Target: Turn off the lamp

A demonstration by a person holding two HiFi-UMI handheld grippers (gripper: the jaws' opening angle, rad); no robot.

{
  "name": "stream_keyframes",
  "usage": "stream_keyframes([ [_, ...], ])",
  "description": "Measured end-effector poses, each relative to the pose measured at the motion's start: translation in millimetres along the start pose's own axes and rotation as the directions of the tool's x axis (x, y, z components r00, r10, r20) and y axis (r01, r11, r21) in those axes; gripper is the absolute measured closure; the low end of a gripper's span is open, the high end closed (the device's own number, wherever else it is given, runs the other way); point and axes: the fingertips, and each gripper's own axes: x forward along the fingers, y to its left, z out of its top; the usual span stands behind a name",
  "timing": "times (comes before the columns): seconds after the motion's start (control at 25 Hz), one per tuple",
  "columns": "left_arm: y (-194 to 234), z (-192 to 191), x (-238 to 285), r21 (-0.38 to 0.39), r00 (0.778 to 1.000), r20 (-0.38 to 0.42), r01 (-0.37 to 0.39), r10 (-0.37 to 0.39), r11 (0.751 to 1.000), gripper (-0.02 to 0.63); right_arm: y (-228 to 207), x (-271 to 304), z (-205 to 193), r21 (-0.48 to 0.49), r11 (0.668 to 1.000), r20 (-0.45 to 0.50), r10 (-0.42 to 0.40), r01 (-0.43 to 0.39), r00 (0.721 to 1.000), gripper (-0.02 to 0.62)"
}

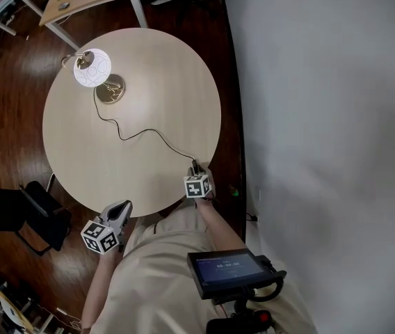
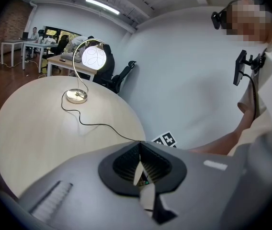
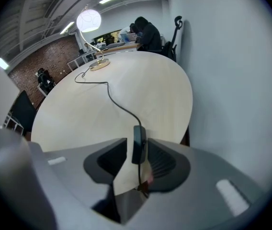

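- Note the lamp (image 1: 93,70) lit, far ahead of both pairs of fingers across the table (image 1: 163,68), with its cord (image 1: 142,132) trailing back to an inline switch (image 3: 139,143) at the near edge
- Read the right gripper (image 3: 133,150) as released: fingers (image 3: 162,161) spread wide, straddling the switch, which stands closer to the right-hand finger, with no pressing visible
- Centre the switch between the fingers before closing, to land both pads squarely on its flat faces and not on the cord
- Close slowly and firmly across the button; unable to tell the button's face from here, so check before squeezing
- Bear down lightly towards the table while pressing, to stop any rolling or slipping out from between the fingertips
- Leave the left gripper (image 2: 140,163) as found: fingers (image 2: 121,166) clenched together on nothing, just off the table's near edge, with the switch well off to their right
- Watch the lamp ahead of the fingers as proof of the light going out
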Motion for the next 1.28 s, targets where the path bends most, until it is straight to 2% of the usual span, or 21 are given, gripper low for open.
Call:
stream_keyframes([
  [0.32, 3, -4, -4, -0.032, 0.999, -0.006, -0.035, 0.035, 0.999, 0.603, 0, 7, -7, 0.001, 1.000, -0.002, -0.015, 0.015, 1.000, 0.459],
  [0.52, 5, -7, -4, -0.029, 0.999, -0.022, -0.038, 0.038, 0.999, 0.603, 0, 10, 0, 0.007, 1.000, 0.011, -0.014, 0.013, 1.000, 0.459],
  [0.72, 6, -9, -3, -0.035, 0.999, -0.029, -0.045, 0.044, 0.998, 0.603, -1, 12, 1, -0.001, 0.999, 0.019, -0.033, 0.033, 0.999, 0.489],
  [1.28, 12, -7, -6, -0.037, 0.998, -0.034, -0.048, 0.046, 0.998, 0.603, -1, 15, 5, -0.028, 0.996, 0.016, -0.087, 0.088, 0.996, 0.497],
])
